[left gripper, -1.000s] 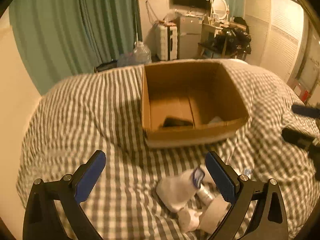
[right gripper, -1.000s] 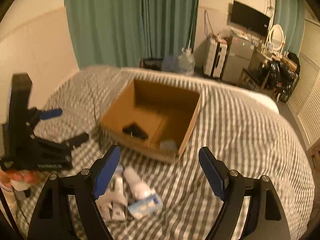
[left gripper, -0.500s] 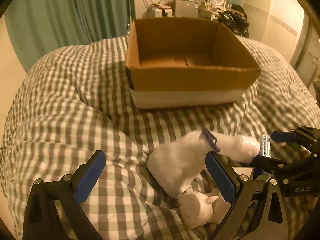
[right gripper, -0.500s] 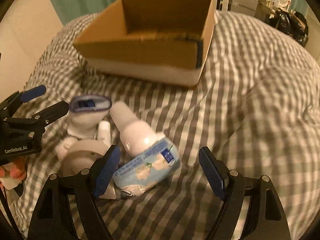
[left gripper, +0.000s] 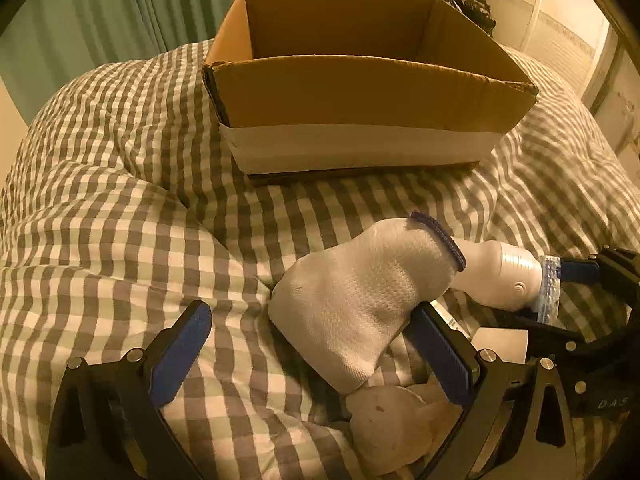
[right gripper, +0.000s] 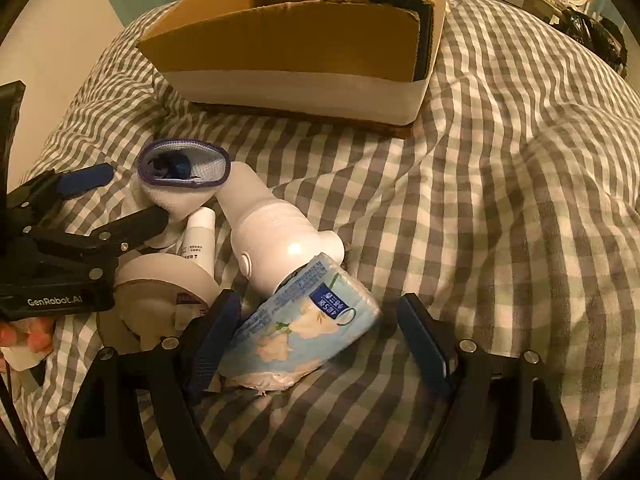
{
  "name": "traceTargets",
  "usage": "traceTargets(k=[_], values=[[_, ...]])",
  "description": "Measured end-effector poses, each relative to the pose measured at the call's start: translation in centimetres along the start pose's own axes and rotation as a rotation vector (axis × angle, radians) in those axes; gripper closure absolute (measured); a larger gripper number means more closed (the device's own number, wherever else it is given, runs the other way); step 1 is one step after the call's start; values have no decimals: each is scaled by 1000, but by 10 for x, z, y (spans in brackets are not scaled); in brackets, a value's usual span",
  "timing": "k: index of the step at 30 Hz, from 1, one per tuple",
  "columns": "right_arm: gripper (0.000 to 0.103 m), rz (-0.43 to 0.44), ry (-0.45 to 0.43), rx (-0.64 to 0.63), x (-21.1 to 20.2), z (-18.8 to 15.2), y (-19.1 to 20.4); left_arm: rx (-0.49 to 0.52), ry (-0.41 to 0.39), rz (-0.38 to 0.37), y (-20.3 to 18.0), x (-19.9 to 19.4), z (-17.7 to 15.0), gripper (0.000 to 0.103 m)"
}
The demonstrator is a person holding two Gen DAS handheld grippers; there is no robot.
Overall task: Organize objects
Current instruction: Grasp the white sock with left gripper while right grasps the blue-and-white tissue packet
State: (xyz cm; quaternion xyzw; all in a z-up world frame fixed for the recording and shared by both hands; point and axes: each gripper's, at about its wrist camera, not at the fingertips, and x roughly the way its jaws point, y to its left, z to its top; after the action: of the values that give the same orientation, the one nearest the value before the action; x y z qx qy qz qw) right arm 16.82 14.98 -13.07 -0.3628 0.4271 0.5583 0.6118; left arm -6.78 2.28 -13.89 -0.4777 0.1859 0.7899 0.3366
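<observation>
A white sock (left gripper: 360, 300) with a purple-trimmed cuff is shown lying on the checked bedspread (left gripper: 120, 208), its open cuff turned toward the cardboard box (left gripper: 360, 92). A white bottle (right gripper: 276, 232) is laid on its side just beside the sock. A light-blue tissue pack (right gripper: 304, 328) printed with flowers is propped against the bottle's wide end. A small white tube (right gripper: 198, 236) and a white roll (right gripper: 160, 292) are clustered next to them. The open box is set farther up the bedspread.
</observation>
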Motion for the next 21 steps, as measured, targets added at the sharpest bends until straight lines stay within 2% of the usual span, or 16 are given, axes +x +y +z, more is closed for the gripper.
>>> traceTargets(k=[1,4,5,7,9,11,17,21], values=[[23,-1,-4,-4,-1,-1,1,-3,-1,-4,0,1,-1,1],[33,23,-16,-6,-3,-2,1,-2,3,-23,-1,3,-2,2],[34,22,-16,-6,-3,-2,2,-1,5,-33,-1,3,-2,4],[34,22,-19,-6,-3,-3,1,-2,10,-62,-2,5,-3,10],[35,21,-24,-9,-4,-3,2,-8,11,-83,-2,6,-3,20],[36,21,-28,-11,-5,-3,2,-8,12,-101,-3,7,-4,24],[38,22,-36,-16,-6,-3,3,-12,0,-91,-1,2,-7,33],[39,20,-51,-22,-7,-1,6,10,-13,-38,-9,-5,-1,35]])
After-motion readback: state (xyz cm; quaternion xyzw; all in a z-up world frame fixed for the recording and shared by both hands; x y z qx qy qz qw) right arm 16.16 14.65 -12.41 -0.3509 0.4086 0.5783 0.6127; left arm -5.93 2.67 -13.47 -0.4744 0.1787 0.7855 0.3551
